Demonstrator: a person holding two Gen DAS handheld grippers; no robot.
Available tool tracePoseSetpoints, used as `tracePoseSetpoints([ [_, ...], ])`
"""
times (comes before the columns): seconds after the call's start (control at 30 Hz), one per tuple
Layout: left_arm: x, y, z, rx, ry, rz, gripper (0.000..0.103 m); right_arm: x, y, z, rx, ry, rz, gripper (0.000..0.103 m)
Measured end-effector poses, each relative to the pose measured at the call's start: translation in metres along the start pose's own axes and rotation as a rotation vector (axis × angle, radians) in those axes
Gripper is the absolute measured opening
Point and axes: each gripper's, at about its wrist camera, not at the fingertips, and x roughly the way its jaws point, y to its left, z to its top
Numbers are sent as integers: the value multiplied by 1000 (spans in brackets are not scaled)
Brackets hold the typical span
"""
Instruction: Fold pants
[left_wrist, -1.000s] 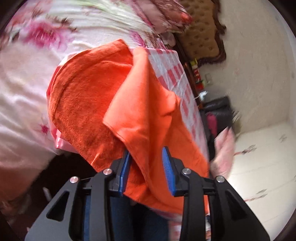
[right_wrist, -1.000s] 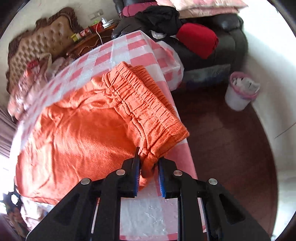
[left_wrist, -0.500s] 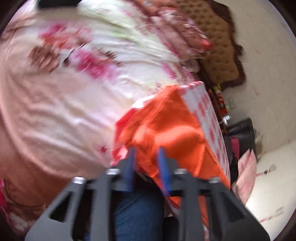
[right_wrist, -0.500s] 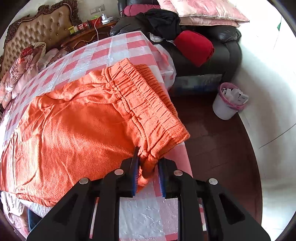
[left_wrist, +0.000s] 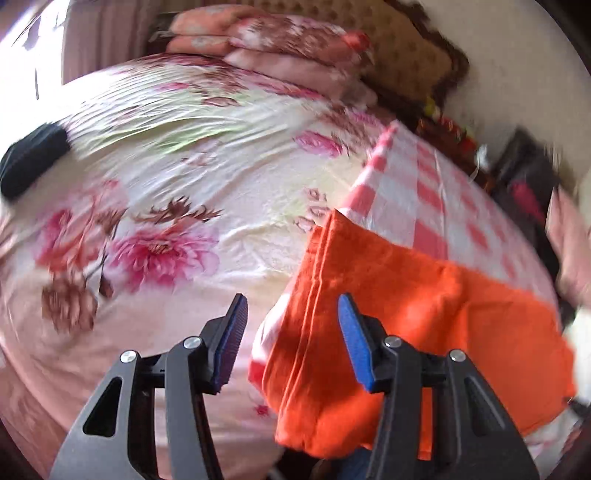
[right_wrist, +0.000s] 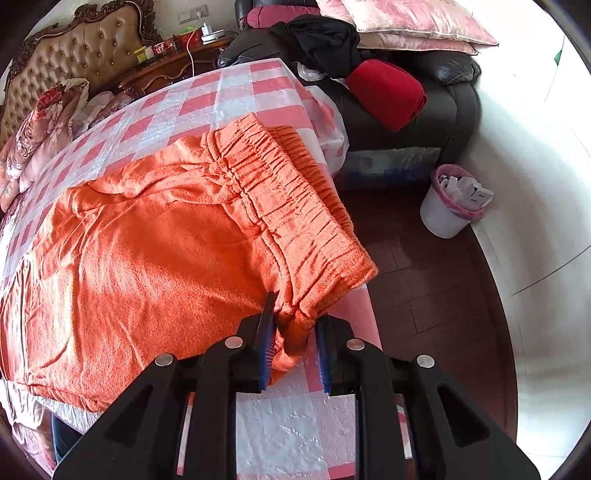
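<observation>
Right wrist view has the right gripper (right_wrist: 293, 341) at lower centre of the frame, its 2 blue-padded fingers (right_wrist: 266, 341) pinched on the near corner of the elastic waistband of the orange pants (right_wrist: 155, 258). The pants lie spread over the centre and left of the frame on a table covered by a red-and-white checked cloth (right_wrist: 236, 96), the gathered waistband running diagonally from upper centre down to the gripper, beside the table's right edge. A black sofa (right_wrist: 454, 99) fills the upper right, with pink cushions (right_wrist: 402, 26), a dark garment (right_wrist: 325, 40) and a red folded item (right_wrist: 388, 92) on it. A white bin (right_wrist: 448, 206) with a pink liner stands on the dark floor at right. A tufted headboard (right_wrist: 81, 51) sits in the upper left. Left wrist view, which is motion-blurred, shows the left gripper (left_wrist: 290, 332) at lower centre with its 2 fingers spread wide apart and nothing clamped between them; the hemmed end of the pants (left_wrist: 406, 314) hangs over the table edge at lower right, partly behind the right-hand finger. A floral bedspread (left_wrist: 155, 177) covers the left and centre of that frame, folded floral quilts (left_wrist: 273, 40) lie at top centre, and a black object (left_wrist: 33, 162) sits at the left edge.
</observation>
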Motion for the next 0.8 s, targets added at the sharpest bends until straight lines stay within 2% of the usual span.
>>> tracePoseSetpoints([
  [0.03,11,-4,5,40,34,11,39,0,1,0,-4,-1,-8,18],
  [0.07,20,-9,8,77,64,0,34,0,2,0,-5,-2,-15,18],
  [0.1,22,-16,15,118,71,10,20,-1,3,0,-1,-5,-22,18],
  [0.13,24,-24,22,170,92,25,10,-1,3,-1,5,-7,-28,18],
  [0.23,39,-45,38,267,140,58,9,-3,3,-7,46,-30,-56,18],
  [0.47,93,-76,114,242,145,20,9,-8,10,-24,203,-102,-161,19],
  [0.53,102,-70,126,177,172,-13,17,-6,18,-23,204,-107,-207,21],
  [0.57,99,-63,128,133,173,-38,17,-6,22,-22,187,-107,-227,21],
  [0.63,73,-36,124,3,133,-164,23,-5,24,-21,161,-106,-231,21],
  [0.8,30,17,70,-272,189,-371,26,-5,23,-22,104,-111,-209,21],
])
